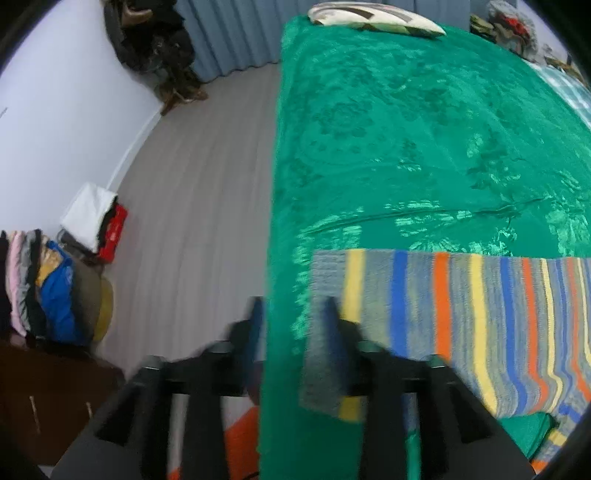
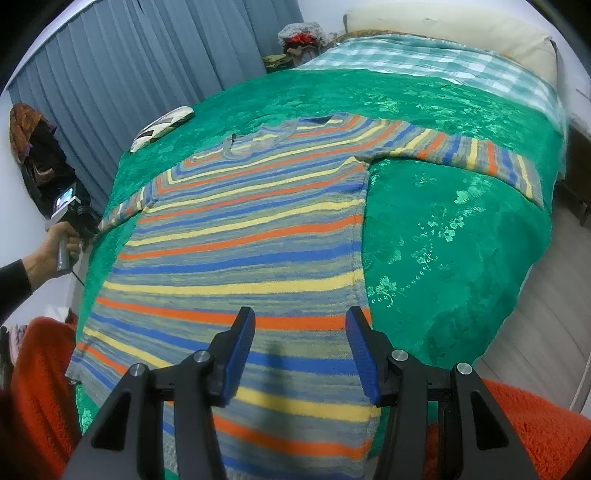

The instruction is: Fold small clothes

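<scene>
A striped sweater [image 2: 243, 236] in grey, blue, orange and yellow lies flat on the green bedspread [image 2: 443, 240], both sleeves spread out. My right gripper [image 2: 301, 325] is open and empty, hovering over the sweater's hem. In the left wrist view, the left sleeve [image 1: 461, 317] lies near the bed's left edge. My left gripper [image 1: 295, 310] is open at the sleeve's cuff, one finger over the cuff end, the other beyond the bed's edge. It also shows in the right wrist view [image 2: 86, 225], held in a hand at the sleeve end.
A patterned pillow [image 1: 373, 16] lies at the far end of the bed. Stacks of folded clothes [image 1: 55, 288] sit on a dark dresser at the left. Grey floor [image 1: 199, 206] runs beside the bed. Grey curtains [image 2: 129, 74] hang behind. Orange fabric [image 2: 528, 428] is near the camera.
</scene>
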`<state>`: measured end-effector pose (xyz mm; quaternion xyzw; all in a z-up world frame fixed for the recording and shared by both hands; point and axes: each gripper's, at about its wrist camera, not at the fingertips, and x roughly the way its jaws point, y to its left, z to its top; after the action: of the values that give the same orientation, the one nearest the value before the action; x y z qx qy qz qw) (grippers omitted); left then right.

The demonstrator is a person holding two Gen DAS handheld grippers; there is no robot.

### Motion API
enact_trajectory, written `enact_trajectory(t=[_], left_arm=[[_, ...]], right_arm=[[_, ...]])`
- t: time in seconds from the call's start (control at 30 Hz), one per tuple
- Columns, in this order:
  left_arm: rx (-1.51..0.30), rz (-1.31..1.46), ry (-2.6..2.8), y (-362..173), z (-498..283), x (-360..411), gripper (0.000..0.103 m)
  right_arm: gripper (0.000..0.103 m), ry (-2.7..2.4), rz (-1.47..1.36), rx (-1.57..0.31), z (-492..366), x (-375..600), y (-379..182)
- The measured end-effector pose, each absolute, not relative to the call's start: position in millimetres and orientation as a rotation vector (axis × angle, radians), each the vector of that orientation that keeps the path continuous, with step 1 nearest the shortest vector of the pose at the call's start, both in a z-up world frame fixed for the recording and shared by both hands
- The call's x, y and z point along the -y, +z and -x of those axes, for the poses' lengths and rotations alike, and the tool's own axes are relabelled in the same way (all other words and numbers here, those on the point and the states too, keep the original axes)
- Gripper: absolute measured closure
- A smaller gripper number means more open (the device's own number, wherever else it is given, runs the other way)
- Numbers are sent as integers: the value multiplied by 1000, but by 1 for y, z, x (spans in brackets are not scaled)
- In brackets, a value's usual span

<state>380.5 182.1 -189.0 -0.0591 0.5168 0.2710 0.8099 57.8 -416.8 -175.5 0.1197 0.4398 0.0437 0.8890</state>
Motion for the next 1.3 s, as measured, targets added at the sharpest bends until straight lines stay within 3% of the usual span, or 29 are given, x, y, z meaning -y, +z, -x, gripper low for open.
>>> enact_trajectory(t=[0.07,0.13,0.2,0.43,0.63,0.73,0.8,0.97,1.3], left_arm=[[-1084,109,548,-178,-368,-175,49],[-1068,83,471,-165,-350,-158,46],[-1064,45,351,-153,-320,-126,41],[-1073,-48,-143,-141,-210,10,35],[-1142,-219,-314,-196,-128,83,35],[-1033,-297,-274,-209,-95,83,25],[-1020,-314,-279,-210,-93,83,24],[-1046,-225,-265,-220,-111,67,6],[-1020,-220,-269,-225,-105,64,2]], right_arm=[[50,83,-246,-911,-57,417,-174],[39,71,-240,-899,-55,418,-171],[34,60,-228,-888,-54,418,-166],[34,107,-133,-966,-62,389,-151],[34,164,-30,-1018,-57,343,-169],[33,147,79,-1108,-46,323,-207],[31,130,157,-1066,-36,314,-218],[23,103,182,-1044,-34,312,-226],[19,64,202,-1004,-29,308,-229]])
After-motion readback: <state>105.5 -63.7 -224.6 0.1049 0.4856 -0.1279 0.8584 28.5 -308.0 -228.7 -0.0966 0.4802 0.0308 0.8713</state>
